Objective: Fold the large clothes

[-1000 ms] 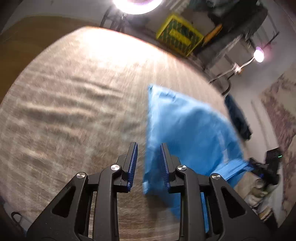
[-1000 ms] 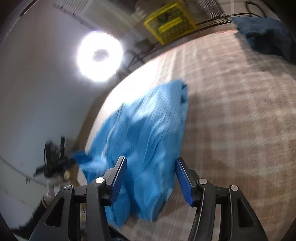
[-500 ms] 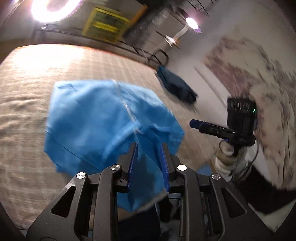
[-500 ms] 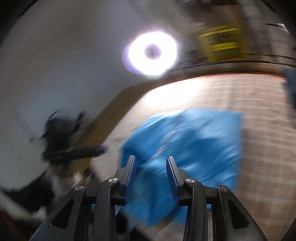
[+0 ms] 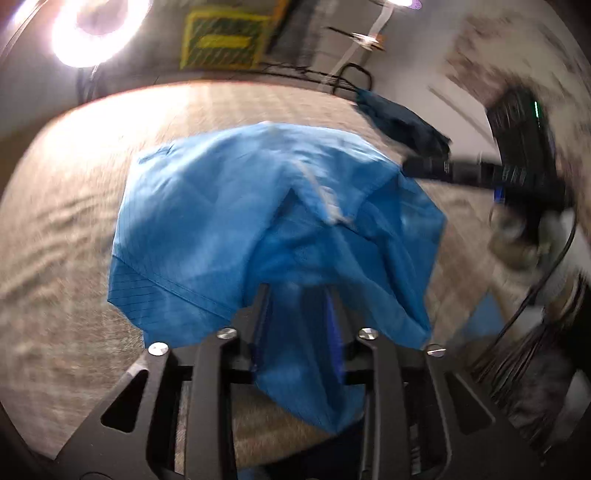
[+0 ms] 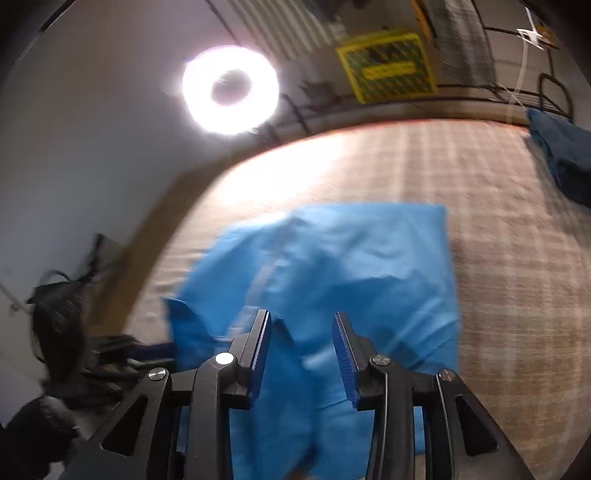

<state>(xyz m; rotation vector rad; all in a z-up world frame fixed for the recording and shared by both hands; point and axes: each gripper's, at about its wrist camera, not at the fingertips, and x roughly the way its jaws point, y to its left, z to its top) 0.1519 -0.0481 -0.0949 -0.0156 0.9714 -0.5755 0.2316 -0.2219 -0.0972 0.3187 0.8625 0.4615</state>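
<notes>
Left wrist view: showed the blue garment (image 5: 221, 221) heaped at the centre of a plaid-woven beige surface (image 5: 55, 258), one hemmed corner spread toward 9 o'clock and a fold hanging down toward 6 o'clock. Caught the left gripper (image 5: 299, 295) at 6 o'clock with cloth draped over its fingers (image 5: 258, 314) and filling the gap between them. Had just been opening; could not tell whether the pads pressed the cloth. Held a dark blue cloth (image 5: 402, 125) at 2 o'clock, well apart from the garment, a ring light (image 5: 92, 33) at 11 o'clock and a yellow crate (image 5: 221, 40) at 12 o'clock.

Right wrist view: showed the same garment (image 6: 369, 258) from centre down to 6 o'clock on the plaid surface (image 6: 517, 277). Placed the right gripper (image 6: 301, 332) at 6 o'clock, fingers (image 6: 343, 362) apart after just closing part-way, blue cloth in the gap; could not tell whether pinched. Put the ring light (image 6: 229, 88) at 11 o'clock, the crate (image 6: 388, 66) at 1 o'clock and the dark blue cloth (image 6: 565, 155) at 2 o'clock.
</notes>
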